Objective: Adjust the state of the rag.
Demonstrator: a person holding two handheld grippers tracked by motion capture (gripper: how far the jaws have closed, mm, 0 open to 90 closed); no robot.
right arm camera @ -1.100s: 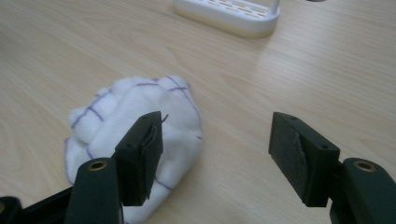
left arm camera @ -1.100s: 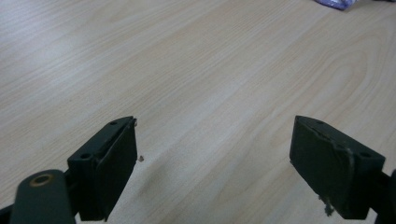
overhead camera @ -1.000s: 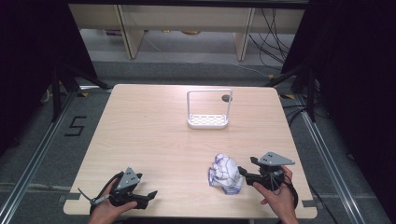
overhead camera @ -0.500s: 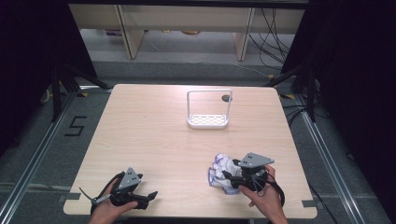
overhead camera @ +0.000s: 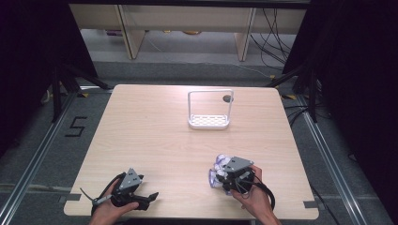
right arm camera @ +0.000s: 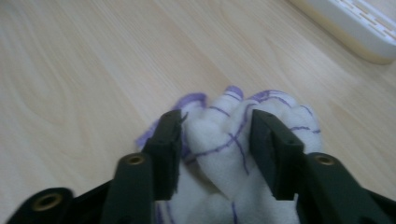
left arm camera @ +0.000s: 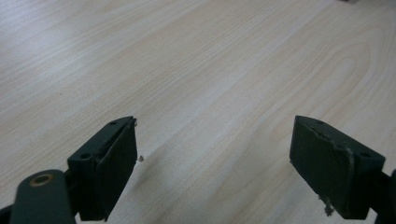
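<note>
Cloth [right arm camera: 233, 154] — white, purple-lined, crumpled — bunches between right tool [right arm camera: 215, 140] closing jaws; left tool [left arm camera: 215, 158] gapes.

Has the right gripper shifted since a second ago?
Yes. The right gripper has moved left onto the crumpled cloth, farther from the table's right edge; its jaws have just been closing around a fold of cloth.
</note>
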